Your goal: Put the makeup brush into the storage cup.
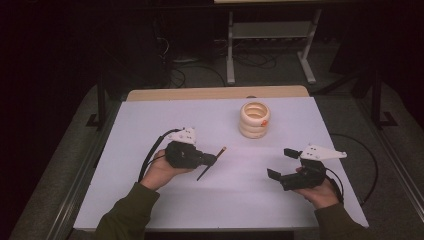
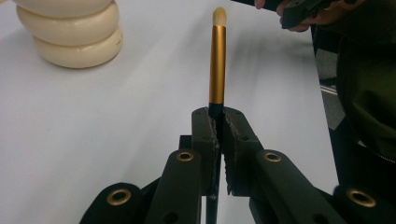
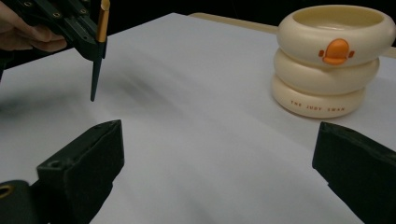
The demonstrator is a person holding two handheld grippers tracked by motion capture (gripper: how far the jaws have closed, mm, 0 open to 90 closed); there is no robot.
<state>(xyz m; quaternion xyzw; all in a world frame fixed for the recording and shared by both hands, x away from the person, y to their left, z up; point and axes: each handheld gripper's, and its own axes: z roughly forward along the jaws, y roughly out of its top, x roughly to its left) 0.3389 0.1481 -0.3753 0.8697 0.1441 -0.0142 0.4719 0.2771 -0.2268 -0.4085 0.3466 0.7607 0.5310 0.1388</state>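
Note:
A slim makeup brush [image 2: 217, 60] with a gold ferrule, pale tip and black handle is clamped in my left gripper [image 2: 219, 122], which is shut on it. In the high view the brush [image 1: 211, 163] slants across the left gripper [image 1: 212, 159], left of centre above the white table. From the right gripper view the brush [image 3: 99, 51] hangs with its black handle end pointing down at upper left. My right gripper [image 1: 281, 162] is open with nothing between its jaws, at the right of the table. A cream ringed holder [image 1: 254, 119] stands upright toward the back centre.
The white table [image 1: 150, 120] ends in a wooden strip at the back and drops to dark floor on both sides. The holder [image 3: 333, 60] bears an orange mark and lettering. Cables trail from each gripper. A metal stand sits on the floor behind.

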